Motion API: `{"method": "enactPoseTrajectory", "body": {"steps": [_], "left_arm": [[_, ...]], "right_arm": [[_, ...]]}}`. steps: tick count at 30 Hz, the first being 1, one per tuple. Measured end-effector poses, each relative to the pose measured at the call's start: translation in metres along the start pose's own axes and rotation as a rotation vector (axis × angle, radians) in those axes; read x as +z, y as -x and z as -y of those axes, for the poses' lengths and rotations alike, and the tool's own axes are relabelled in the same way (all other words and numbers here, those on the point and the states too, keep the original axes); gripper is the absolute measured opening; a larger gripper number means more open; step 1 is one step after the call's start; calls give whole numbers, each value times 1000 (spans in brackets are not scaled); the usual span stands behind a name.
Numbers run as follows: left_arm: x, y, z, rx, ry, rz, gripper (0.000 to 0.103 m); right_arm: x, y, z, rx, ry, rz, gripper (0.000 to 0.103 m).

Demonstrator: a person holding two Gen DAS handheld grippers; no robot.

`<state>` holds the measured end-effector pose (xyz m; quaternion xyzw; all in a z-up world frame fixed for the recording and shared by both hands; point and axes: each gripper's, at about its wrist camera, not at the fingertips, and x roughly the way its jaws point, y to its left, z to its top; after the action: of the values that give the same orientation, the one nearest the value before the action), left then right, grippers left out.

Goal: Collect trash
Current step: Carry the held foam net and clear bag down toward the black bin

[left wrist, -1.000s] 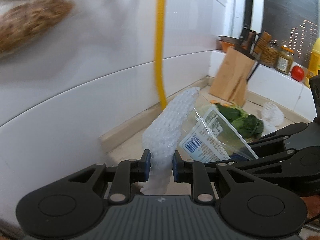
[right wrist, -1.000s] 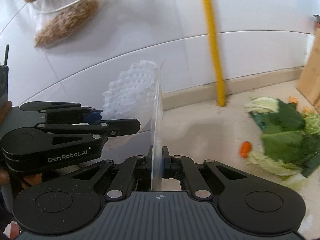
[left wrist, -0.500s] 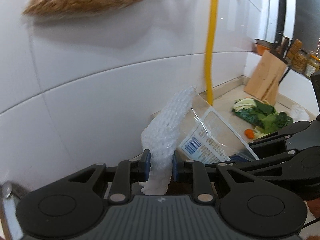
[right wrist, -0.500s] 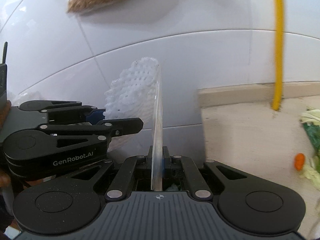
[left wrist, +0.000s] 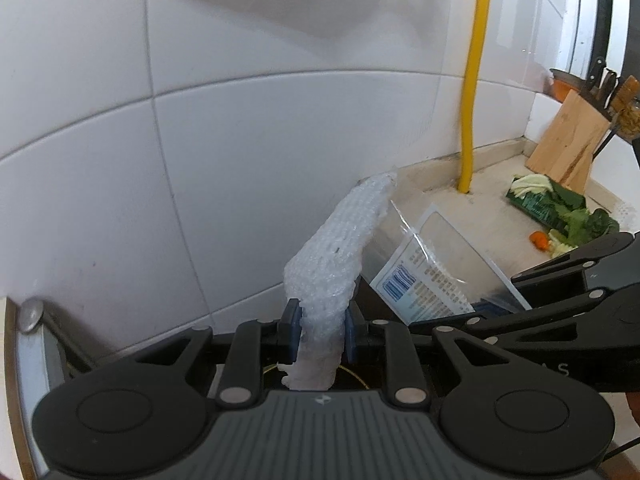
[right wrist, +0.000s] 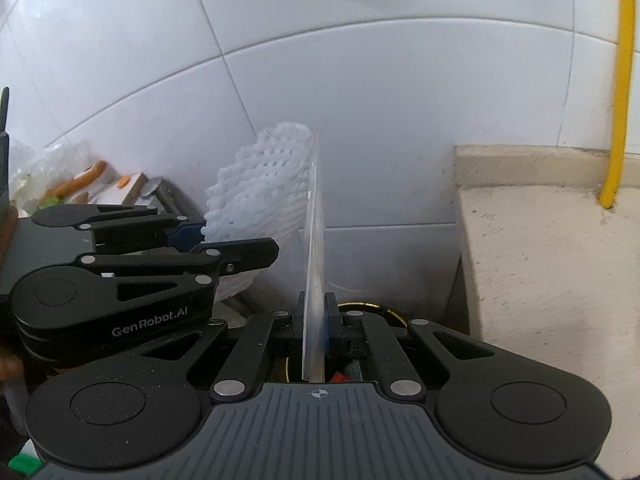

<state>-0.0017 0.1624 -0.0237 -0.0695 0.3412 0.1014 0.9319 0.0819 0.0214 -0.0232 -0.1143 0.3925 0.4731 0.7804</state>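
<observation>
1. I am in the carry step: both pieces of trash are already picked up, and I am bringing them past the end of the beige stone counter (right wrist: 552, 264) toward a dark round opening with a gold rim (right wrist: 372, 307) that shows just below the fingers (I take it for the bin, though little of it is visible).

2. My left gripper (left wrist: 319, 330) is clamped on the white foam fruit-net sleeve (left wrist: 340, 252), its blue pads squeezing the sleeve's lower end.

3. My right gripper (right wrist: 314, 326) is pressed together on the clear plastic wrapper with a printed blue-and-white label (left wrist: 424, 280), seen edge-on from its own camera.

4. The sleeve's long axis runs up and away from the pads, leaning toward the white tiled wall (left wrist: 240, 152); its free end points up and forward. The wrapper stands likewise, its thin edge rising straight out of the jaws.

5. The next move, as I judge it, calls for lowering both loads until they hang over the opening, then parting the jaws. The light film may cling to a pad, so I would watch that it actually falls.
</observation>
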Motion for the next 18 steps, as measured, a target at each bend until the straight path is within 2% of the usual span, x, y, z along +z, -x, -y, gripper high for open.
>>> {"method": "enactPoseTrajectory", "body": {"steps": [9, 18], "left_arm": [[-14, -13, -13, 7, 52, -37, 17], [-31, -43, -30, 46, 156, -149, 17]], "right_arm": [[-11, -17, -3, -14, 2, -38, 7], [-21, -43, 0, -34, -16, -98, 7]]}}
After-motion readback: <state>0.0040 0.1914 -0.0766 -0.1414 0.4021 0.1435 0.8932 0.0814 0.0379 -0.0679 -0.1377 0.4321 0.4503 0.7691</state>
